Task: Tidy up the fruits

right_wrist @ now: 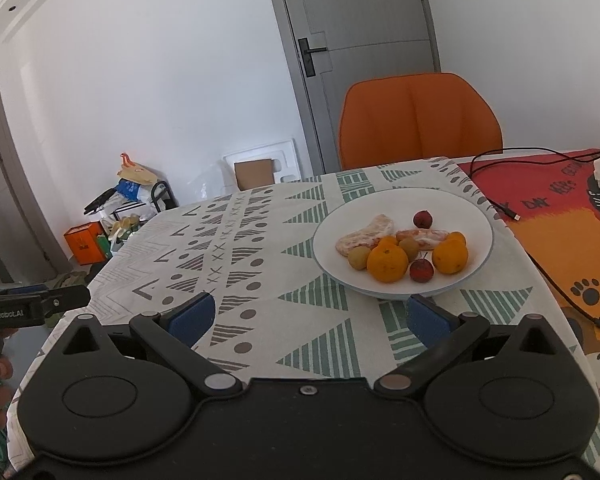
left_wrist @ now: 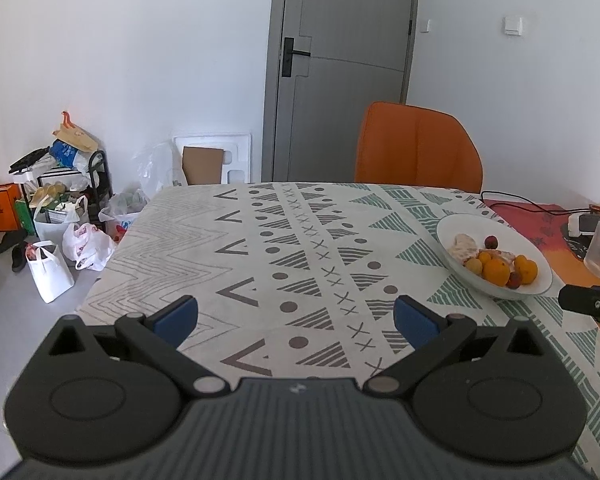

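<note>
I have both grippers hanging above the patterned tablecloth (right_wrist: 260,240) with nothing in either one. The left gripper (left_wrist: 296,318) fills the bottom of its own view, jaws spread wide over bare cloth. The right gripper (right_wrist: 308,320) is spread just as wide, its right blue pad (right_wrist: 428,326) sitting just below the near rim of the white bowl (right_wrist: 476,216).

All the fruit is in that bowl, right of centre in the right wrist view and at the right edge in the left one. I count a large orange (right_wrist: 387,264) at the front, a second orange (right_wrist: 450,256) to its right, a small red fruit (right_wrist: 421,270) wedged between them, another red fruit (right_wrist: 423,219) at the back, two small tan fruits (right_wrist: 359,258), and peeled citrus segments (right_wrist: 364,236) towards the upper left of the pile.

My worry is crowding. The front pieces touch one another, so closing on the large orange could nudge the red one or roll a tan one away. The peeled segments look soft and would likely squash or tear under a firm pinch. The bowl is shallow and seems light, so a finger catching the rim could tip or slide it. A black cable (right_wrist: 512,208) lies just right of the bowl on the red mat (right_wrist: 548,184), and a sweeping approach from that side could snag it.
</note>
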A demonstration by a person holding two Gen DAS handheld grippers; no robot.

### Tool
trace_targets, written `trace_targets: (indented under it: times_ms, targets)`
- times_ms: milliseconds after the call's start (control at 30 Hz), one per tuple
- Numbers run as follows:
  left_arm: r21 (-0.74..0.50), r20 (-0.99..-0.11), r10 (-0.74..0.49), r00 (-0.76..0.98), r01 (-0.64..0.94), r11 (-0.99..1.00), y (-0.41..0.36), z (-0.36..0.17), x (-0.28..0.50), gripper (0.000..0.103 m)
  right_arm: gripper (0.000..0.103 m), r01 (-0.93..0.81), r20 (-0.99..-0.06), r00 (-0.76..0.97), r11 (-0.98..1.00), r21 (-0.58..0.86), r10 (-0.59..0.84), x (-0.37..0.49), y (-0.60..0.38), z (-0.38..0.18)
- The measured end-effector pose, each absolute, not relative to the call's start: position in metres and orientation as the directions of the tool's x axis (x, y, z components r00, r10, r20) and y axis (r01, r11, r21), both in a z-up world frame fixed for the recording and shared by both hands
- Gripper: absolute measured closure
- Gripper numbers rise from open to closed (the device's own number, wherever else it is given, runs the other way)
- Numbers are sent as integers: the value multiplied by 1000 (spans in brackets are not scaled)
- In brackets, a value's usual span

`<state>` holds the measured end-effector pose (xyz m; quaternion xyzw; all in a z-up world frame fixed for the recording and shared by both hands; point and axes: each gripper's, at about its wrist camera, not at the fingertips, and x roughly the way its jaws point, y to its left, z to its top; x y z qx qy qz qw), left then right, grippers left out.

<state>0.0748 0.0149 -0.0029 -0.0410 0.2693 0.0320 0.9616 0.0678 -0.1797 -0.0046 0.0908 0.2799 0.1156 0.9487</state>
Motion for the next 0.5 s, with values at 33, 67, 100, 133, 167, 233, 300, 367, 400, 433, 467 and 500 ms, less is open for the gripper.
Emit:
trace_targets:
  times_ms: [33, 67, 100, 133, 167, 233, 300, 367, 400, 433, 467, 500]
  targets:
    - [-61, -520, 40, 853, -83, 995, 15, -3, 74, 0, 0, -166, -510, 817, 957, 238, 269, 67, -180, -5]
    - [-62, -521, 39, 852, -83, 995, 15, -3, 74, 0, 0, -164, -511, 817, 957, 239, 268, 68, -180, -5]
    - [-63, -523, 38, 852, -82, 995, 15, -4, 74, 0, 0, -164, -512, 816, 957, 240, 268, 67, -181, -5]
    - [-62, -525, 38, 850, -83, 995, 15, -4, 74, 0, 0, -163, -513, 816, 957, 240, 268, 67, -181, -6]
    - [-61, -526, 39, 850, -83, 995, 15, -5, 74, 0, 0, -163, -514, 815, 957, 239, 267, 67, -181, -6]
    - [-61, -530, 39, 847, -85, 995, 15, -6, 75, 0, 0, -165, -512, 816, 957, 238, 268, 67, -181, -6]
    - [-63, -533, 37, 845, -84, 994, 16, -8, 74, 0, 0, -163, -511, 817, 958, 237, 266, 66, -181, -7]
    - [-59, -528, 34, 848, -77, 995, 15, -8, 73, 0, 0, -160, -512, 817, 958, 239, 264, 66, -182, -8]
    - [-56, -524, 33, 851, -73, 996, 14, -8, 72, 0, 0, -158, -513, 817, 958, 239, 263, 66, -182, -9]
    - [-54, -522, 30, 853, -68, 996, 13, -7, 72, 0, 0, -157, -513, 817, 958, 238, 261, 66, -183, -9]
    - [-53, -519, 27, 854, -64, 997, 13, -6, 71, 0, 0, -156, -514, 817, 959, 239, 261, 66, -183, -9]
    - [-54, -516, 25, 857, -61, 997, 12, -6, 71, 0, 0, -155, -514, 817, 959, 239, 261, 66, -183, -9]
